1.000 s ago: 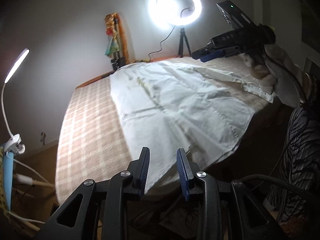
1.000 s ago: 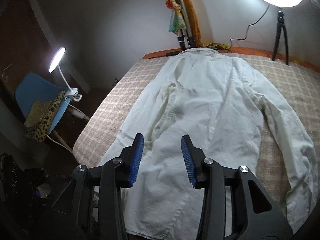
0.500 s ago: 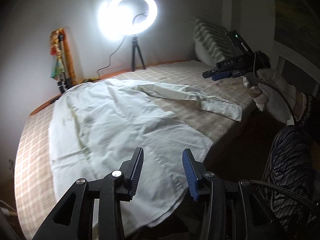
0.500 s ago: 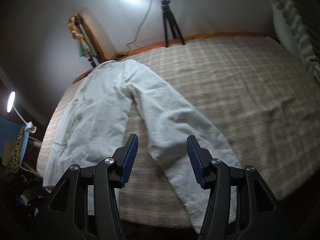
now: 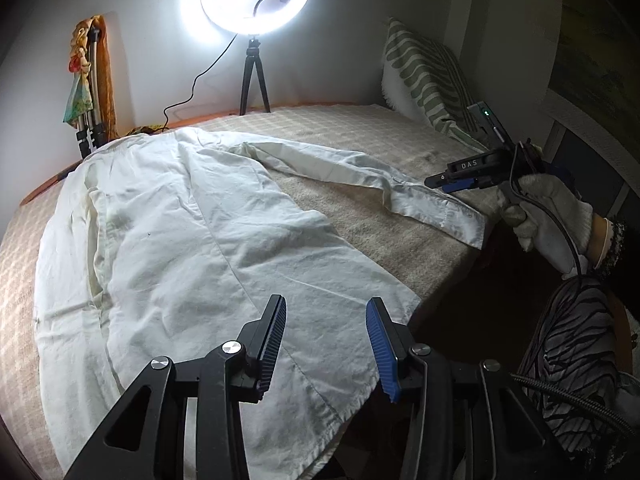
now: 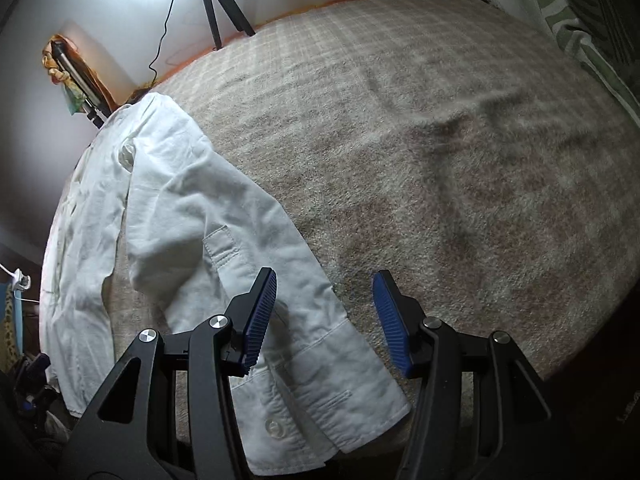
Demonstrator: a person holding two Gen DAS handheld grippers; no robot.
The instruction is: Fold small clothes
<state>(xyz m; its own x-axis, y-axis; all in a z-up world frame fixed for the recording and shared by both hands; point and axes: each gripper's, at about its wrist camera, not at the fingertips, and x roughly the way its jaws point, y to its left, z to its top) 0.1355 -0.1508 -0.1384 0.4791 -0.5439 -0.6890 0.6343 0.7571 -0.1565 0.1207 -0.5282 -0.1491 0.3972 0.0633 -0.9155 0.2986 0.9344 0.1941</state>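
Both grippers, left gripper [image 5: 326,340] and right gripper [image 6: 324,320], stood spread and empty; the right had swung toward two o'clock over the shirt [image 5: 192,240] cuff [image 6: 320,392], likely preparing a sleeve fold.

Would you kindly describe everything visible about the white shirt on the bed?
The white shirt looks like thin, wrinkled woven cotton. It lies spread flat on the checked bedspread, hem at the near bed edge. One long sleeve stretches sideways, its buttoned cuff reaching the edge. Nothing grips it; the right tongs hover open above the cuff.
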